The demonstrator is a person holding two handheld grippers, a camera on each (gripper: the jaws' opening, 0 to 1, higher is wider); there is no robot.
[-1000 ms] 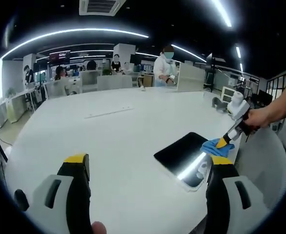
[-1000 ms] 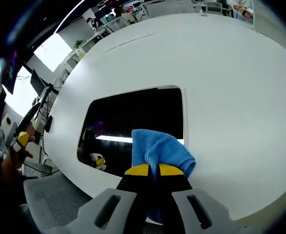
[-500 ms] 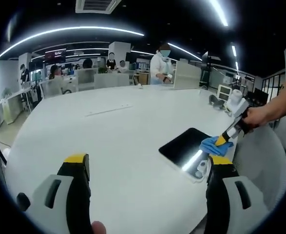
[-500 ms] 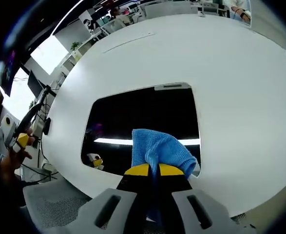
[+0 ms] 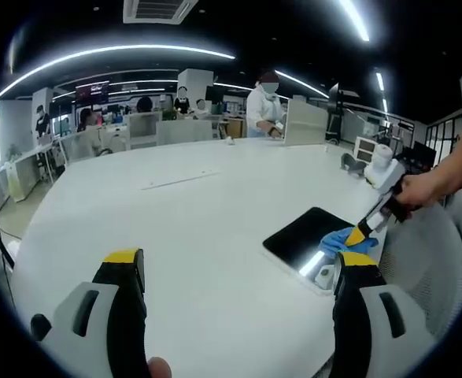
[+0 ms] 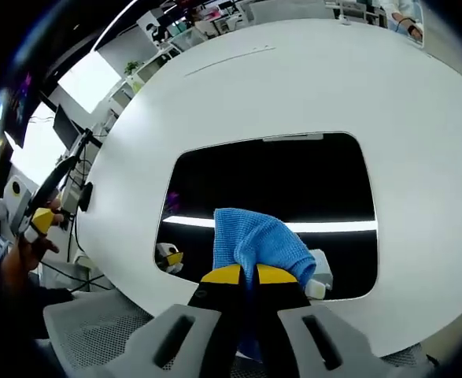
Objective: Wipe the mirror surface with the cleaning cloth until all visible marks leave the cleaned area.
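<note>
Your right gripper [image 6: 242,276], pinched tight on the blue cloth [image 6: 260,240], has slid along the mirror [image 6: 278,177] near the table [image 5: 191,228] edge (left gripper [image 5: 234,272] gapes empty), so wiping is probably still going.

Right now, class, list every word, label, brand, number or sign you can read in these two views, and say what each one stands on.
None can be read.
Wall screen far across the office in the left gripper view: lit, too small and blurred to read.
Mirror, blue cleaning cloth, white table: no print visible.
Right gripper, left gripper: yellow tips, no lettering visible.
</note>
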